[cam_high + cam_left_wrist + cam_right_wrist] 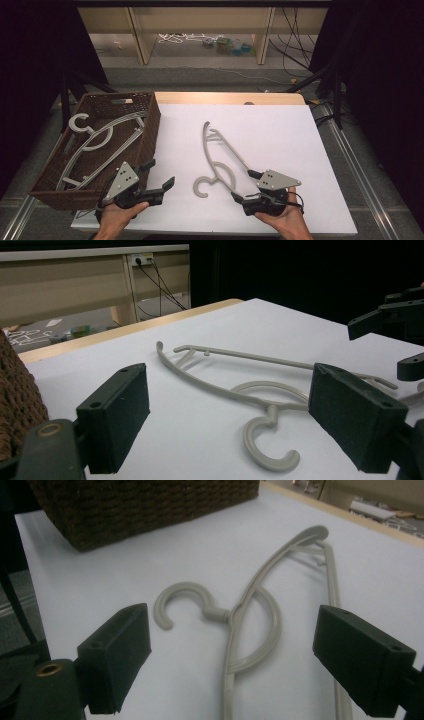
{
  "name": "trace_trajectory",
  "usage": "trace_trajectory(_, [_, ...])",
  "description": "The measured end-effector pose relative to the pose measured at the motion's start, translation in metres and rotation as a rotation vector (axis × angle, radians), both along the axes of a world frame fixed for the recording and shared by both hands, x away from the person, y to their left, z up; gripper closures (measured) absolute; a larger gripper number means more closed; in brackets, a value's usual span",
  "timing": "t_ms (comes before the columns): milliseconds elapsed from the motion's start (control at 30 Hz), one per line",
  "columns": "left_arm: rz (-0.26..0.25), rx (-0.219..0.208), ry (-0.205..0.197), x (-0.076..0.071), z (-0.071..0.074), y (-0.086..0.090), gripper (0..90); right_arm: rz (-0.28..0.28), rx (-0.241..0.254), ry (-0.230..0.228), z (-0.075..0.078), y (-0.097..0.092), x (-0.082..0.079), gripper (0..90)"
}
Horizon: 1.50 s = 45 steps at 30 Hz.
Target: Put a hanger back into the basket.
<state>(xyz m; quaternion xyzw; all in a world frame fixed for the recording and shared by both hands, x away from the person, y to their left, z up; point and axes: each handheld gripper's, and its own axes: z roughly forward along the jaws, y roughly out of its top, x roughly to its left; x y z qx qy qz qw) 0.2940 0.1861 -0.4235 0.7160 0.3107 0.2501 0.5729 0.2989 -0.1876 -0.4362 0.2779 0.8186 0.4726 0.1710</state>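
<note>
A grey plastic hanger (209, 156) lies flat on the white table top (280, 135), its hook toward the near edge. My left gripper (159, 174) is open just left of the hook, beside the basket. My right gripper (244, 186) is open just right of the hook, close to the hanger's lower arm. In the left gripper view the hanger (272, 412) lies ahead of the open left gripper (235, 415), with the right gripper (395, 345) at the upper right. In the right gripper view the hanger's neck (232, 615) lies ahead of the open right gripper (232, 665).
A brown wicker basket (150, 130) stands on the table's left side and holds grey hangers (100, 140). Its wall shows at the left (17, 400) and at the top (150, 505) of the gripper views. Behind the table are shelves and cables on the floor.
</note>
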Motion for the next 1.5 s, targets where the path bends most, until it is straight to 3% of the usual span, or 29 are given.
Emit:
trace_trajectory(67, [-0.011, -0.007, 0.005, 0.0, -0.002, -0.001, 16.3, 0.01, -0.045, 0.028, -0.004, 0.003, 0.001, 16.5])
trace_trajectory(133, [-0.005, -0.003, 0.01, 0.0, -0.002, -0.002, 16.3, 0.016, -0.058, 0.031, -0.006, 0.004, 0.002, 16.5])
trace_trajectory(167, [-0.007, 0.005, 0.002, 0.0, -0.002, -0.002, 16.4, 0.017, -0.1, 0.05, -0.008, 0.005, 0.002, 16.6])
trace_trajectory(367, [-0.009, 0.008, 0.01, 0.001, -0.003, 0.001, 16.5, 0.035, -0.158, 0.084, -0.011, 0.011, 0.004, 16.5])
trace_trajectory(433, [-0.015, -0.009, 0.017, 0.001, -0.005, 0.0, 16.5, 0.044, -0.181, 0.095, -0.013, 0.014, 0.006, 17.5])
trace_trajectory(533, [-0.016, 0.008, 0.024, 0.001, -0.005, -0.001, 16.5, 0.06, -0.224, 0.133, -0.016, 0.018, 0.01, 19.4])
trace_trajectory(600, [-0.015, 0.003, 0.027, 0.0, -0.005, -0.001, 16.5, 0.082, -0.292, 0.154, -0.022, 0.023, 0.015, 23.5])
trace_trajectory(733, [-0.009, -0.001, 0.03, 0.0, -0.005, -0.001, 16.5, 0.083, -0.339, 0.186, -0.025, 0.026, 0.018, 28.1])
trace_trajectory(800, [-0.011, -0.004, 0.029, 0.0, -0.005, -0.001, 16.6, 0.092, -0.368, 0.202, -0.024, 0.027, 0.024, 36.5])
trace_trajectory(867, [-0.022, 0.014, 0.018, 0.001, -0.005, -0.001, 16.6, 0.097, -0.375, 0.208, -0.024, 0.027, 0.026, 37.4])
trace_trajectory(900, [-0.017, 0.008, 0.027, 0.0, -0.005, -0.002, 16.6, 0.087, -0.396, 0.239, -0.024, 0.03, 0.03, 40.4])
trace_trajectory(1133, [-0.019, 0.016, 0.026, 0.0, -0.006, -0.002, 16.7, 0.085, -0.445, 0.318, -0.027, 0.033, 0.042, 50.5])
trace_trajectory(1167, [-0.027, 0.0, 0.02, 0.001, -0.006, -0.002, 16.7, 0.092, -0.442, 0.321, -0.027, 0.033, 0.043, 52.4])
trace_trajectory(1233, [-0.023, 0.018, 0.026, 0.001, -0.006, -0.002, 16.7, 0.093, -0.443, 0.323, -0.028, 0.033, 0.044, 53.2])
trace_trajectory(1400, [-0.029, 0.017, 0.024, 0.001, -0.006, -0.003, 17.0, 0.075, -0.454, 0.36, -0.029, 0.035, 0.048, 59.0])
trace_trajectory(1500, [-0.028, 0.019, 0.03, 0.0, -0.006, -0.002, 17.1, 0.093, -0.458, 0.368, -0.029, 0.037, 0.051, 64.5])
